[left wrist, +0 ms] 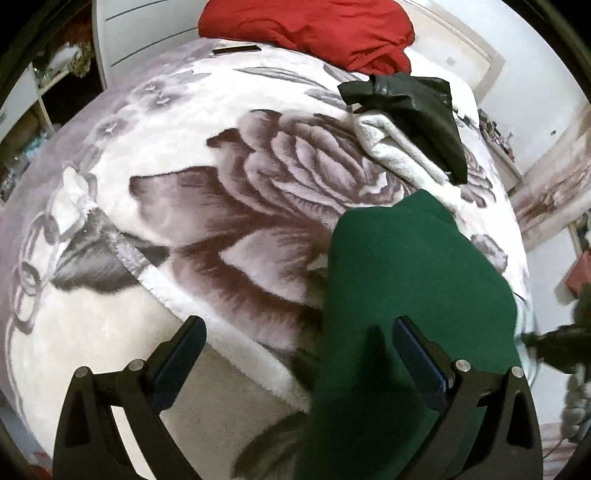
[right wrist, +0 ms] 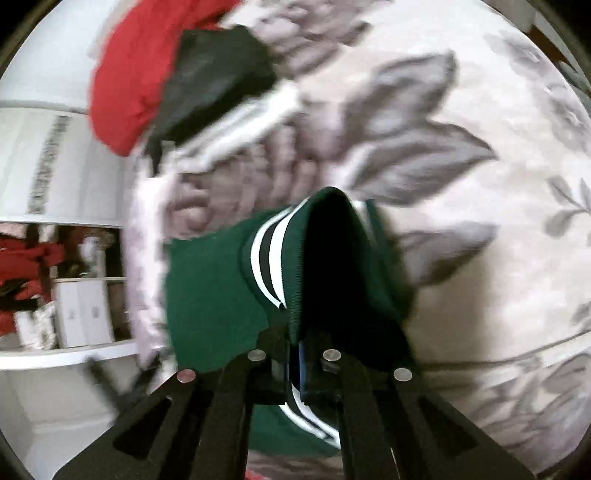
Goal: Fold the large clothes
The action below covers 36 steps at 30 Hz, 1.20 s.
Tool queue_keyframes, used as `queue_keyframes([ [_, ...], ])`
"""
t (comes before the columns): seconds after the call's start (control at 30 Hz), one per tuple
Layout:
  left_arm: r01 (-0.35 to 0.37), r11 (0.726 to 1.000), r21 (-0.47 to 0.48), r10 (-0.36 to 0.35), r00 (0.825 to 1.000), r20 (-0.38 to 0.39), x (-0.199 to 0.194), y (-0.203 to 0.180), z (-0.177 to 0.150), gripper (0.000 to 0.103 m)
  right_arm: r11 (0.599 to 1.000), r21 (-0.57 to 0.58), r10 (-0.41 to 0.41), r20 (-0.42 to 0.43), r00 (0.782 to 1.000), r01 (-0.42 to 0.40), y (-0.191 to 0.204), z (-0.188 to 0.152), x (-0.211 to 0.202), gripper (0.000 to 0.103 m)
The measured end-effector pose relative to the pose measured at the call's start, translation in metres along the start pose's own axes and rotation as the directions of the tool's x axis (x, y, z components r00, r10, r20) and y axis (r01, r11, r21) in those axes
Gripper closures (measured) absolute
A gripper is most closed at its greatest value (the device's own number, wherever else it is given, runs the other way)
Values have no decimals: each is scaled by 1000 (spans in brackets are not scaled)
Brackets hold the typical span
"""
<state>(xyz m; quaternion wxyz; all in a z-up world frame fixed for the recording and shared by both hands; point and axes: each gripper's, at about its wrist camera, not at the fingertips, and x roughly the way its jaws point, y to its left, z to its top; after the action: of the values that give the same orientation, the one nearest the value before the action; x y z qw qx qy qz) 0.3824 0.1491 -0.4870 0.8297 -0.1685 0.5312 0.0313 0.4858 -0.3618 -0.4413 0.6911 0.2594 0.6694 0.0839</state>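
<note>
A dark green garment (left wrist: 413, 295) lies on a flowered grey-and-white blanket (left wrist: 221, 177) on a bed. My left gripper (left wrist: 299, 332) is open just above it, its right finger over the green cloth, its left finger over the blanket. My right gripper (right wrist: 293, 354) is shut on the green garment (right wrist: 210, 280) at its ribbed edge with black and white stripes (right wrist: 266, 251), and lifts a fold of it off the blanket (right wrist: 480, 258). The right wrist view is blurred by motion.
A red cloth (left wrist: 306, 29) lies at the bed's far end, with a black garment (left wrist: 417, 114) on a white fleece (left wrist: 395, 147) in front of it. A dark flat object (left wrist: 236, 49) lies near the far edge. Shelves (right wrist: 74, 295) stand beside the bed.
</note>
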Motion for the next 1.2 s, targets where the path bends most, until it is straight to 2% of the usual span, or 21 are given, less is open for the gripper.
queue_keyframes([
  [0.07,-73,997,18,73,997,-39,5,-1,-10,0,1000,8,-20,-115,993,21,-9,4,39,100],
  [0.13,-187,981,44,190,980,-63,5,1,-26,0,999,34,17,-186,982,-11,-15,0,56,100],
  [0.17,-224,974,45,226,972,-68,2,2,-35,0,998,40,60,-199,978,-53,-14,-3,55,98],
  [0.23,-276,961,11,276,958,-76,-9,15,-62,0,996,22,91,-203,975,-88,-11,-10,44,82],
  [0.3,-320,947,-22,316,943,-105,-13,29,-86,0,998,-3,56,-163,985,-58,-16,-21,29,44],
  [0.37,-347,937,-35,341,933,-117,-12,42,-110,0,999,-13,32,-140,990,-34,-25,-33,24,33],
  [0.43,-365,931,-31,356,921,-162,6,55,-135,0,999,-3,33,-155,987,-34,-38,-40,30,30],
  [0.57,-346,937,-40,326,911,-254,57,77,-170,0,986,42,169,-177,970,-164,-50,-40,46,26],
  [0.63,-325,944,-66,305,929,-209,64,81,-173,0,973,36,231,-197,953,-229,-48,-37,60,26],
  [0.7,-313,945,-93,296,941,-164,64,84,-173,0,973,37,231,-197,953,-228,-50,-35,64,26],
  [0.8,-312,941,-130,294,945,-142,65,86,-173,0,980,30,199,-165,966,-196,-56,-31,60,26],
  [0.87,-316,939,-138,292,942,-166,64,87,-168,0,982,7,186,-138,973,-186,-60,-32,49,26],
  [0.93,-330,936,-119,303,931,-202,56,82,-160,0,986,-12,163,-134,977,-166,-61,-32,47,24],
  [1.0,-377,921,-96,357,918,-171,30,73,-146,0,990,-43,124,-144,982,-131,-62,-33,51,21],
  [1.03,-398,914,-82,387,913,-128,9,65,-138,0,992,-60,97,-150,984,-107,-64,-34,52,21],
  [1.07,-407,910,-75,402,912,-79,-12,58,-129,0,992,-71,88,-160,983,-100,-62,-33,57,21],
  [1.1,-411,909,-69,409,911,-43,-28,51,-121,0,990,-68,113,-170,979,-126,-62,-33,60,21],
  [1.13,-404,913,-61,405,914,-3,-43,41,-112,0,982,-57,169,-195,966,-183,-60,-33,62,21],
  [1.2,-371,928,-31,372,927,43,-56,18,-95,0,977,-64,185,-208,961,-202,-56,-35,63,17],
])
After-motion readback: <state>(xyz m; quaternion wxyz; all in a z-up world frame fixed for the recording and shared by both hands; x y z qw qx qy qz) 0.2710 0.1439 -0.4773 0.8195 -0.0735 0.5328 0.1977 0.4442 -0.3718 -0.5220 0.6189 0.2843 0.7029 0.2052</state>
